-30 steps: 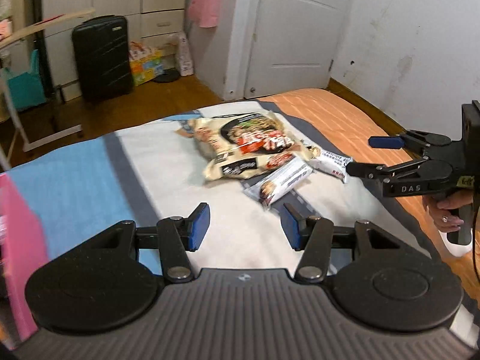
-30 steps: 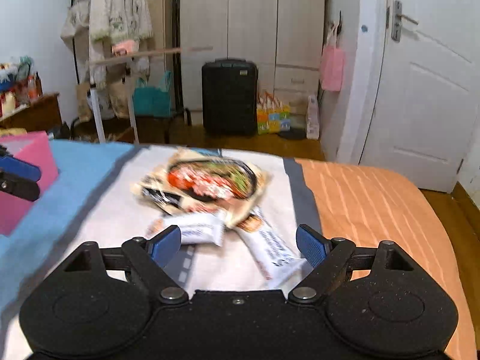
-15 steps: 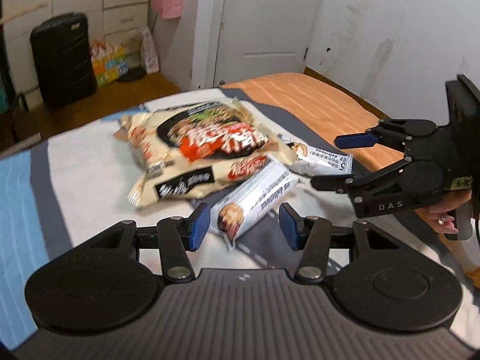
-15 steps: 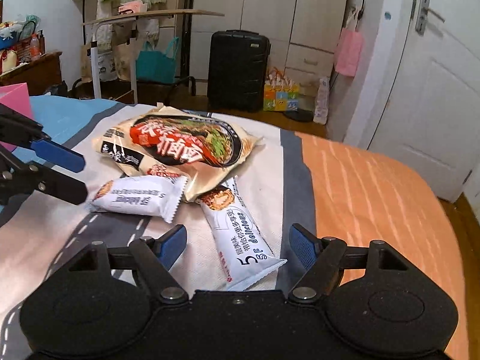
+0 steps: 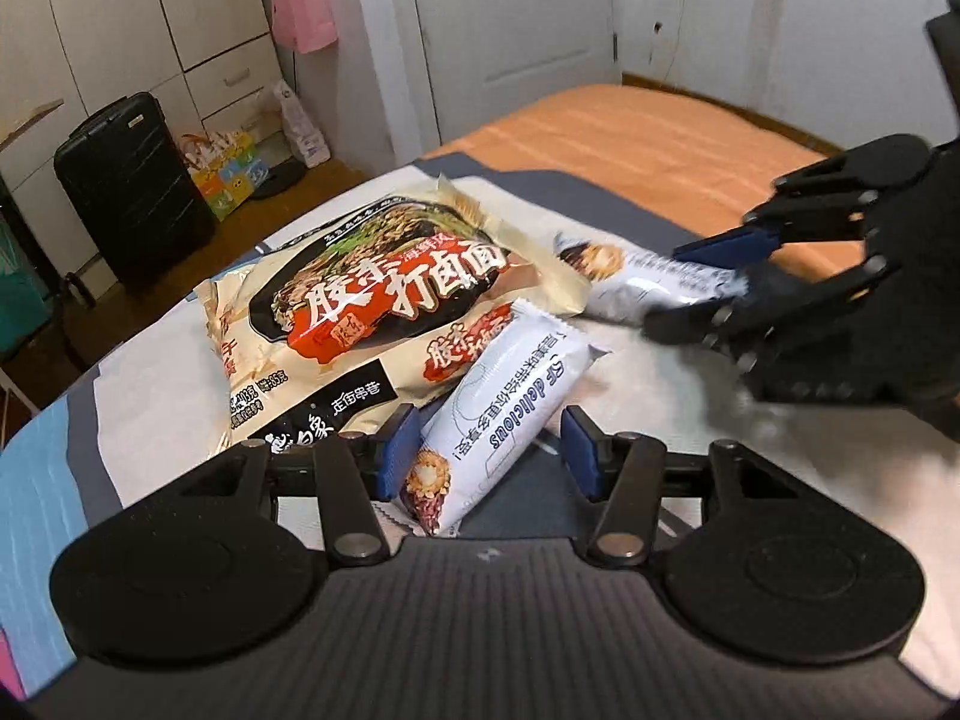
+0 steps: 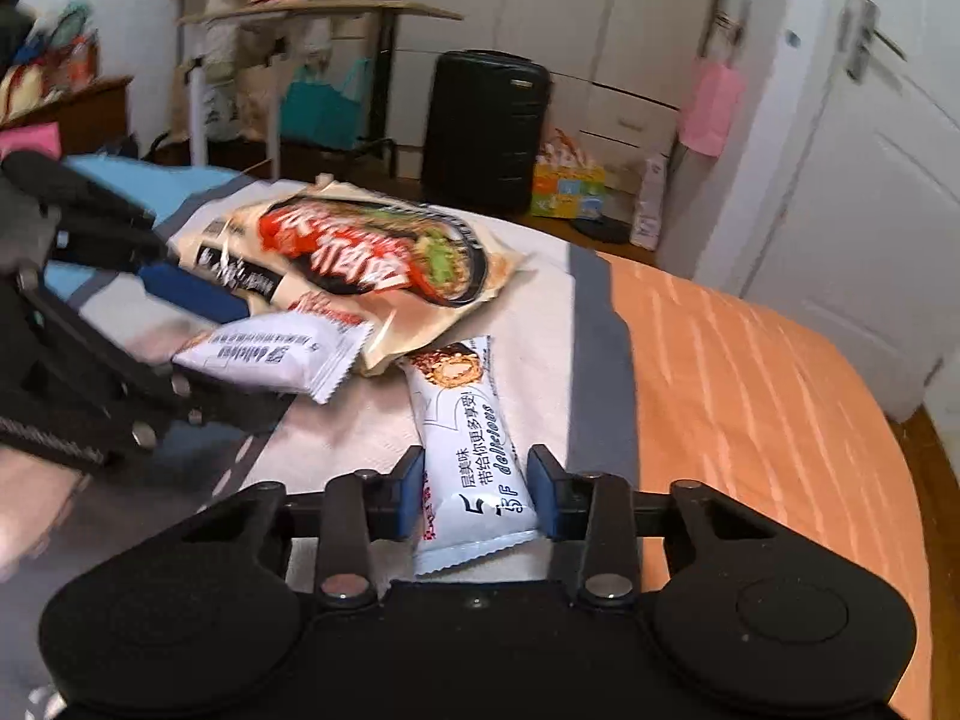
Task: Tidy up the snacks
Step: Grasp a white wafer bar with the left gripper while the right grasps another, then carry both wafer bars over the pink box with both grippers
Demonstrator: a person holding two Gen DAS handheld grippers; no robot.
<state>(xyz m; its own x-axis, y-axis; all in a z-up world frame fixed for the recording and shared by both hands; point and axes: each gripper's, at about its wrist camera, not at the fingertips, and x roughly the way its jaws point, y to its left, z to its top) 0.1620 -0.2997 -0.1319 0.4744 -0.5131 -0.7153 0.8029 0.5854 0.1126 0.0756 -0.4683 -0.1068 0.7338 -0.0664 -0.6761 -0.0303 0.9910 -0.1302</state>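
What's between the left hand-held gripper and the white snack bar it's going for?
Nothing visible. The left hand-held gripper already straddles the near end of the white snack bar, jaws open on either side. The noodle packet lies against the bar's far end, outside the jaws. The right hand-held gripper straddles a second bar.

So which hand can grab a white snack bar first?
Probably the right gripper: its pads already sit against both sides of its white bar. The left gripper straddles the other bar too, but a gap shows by one pad.
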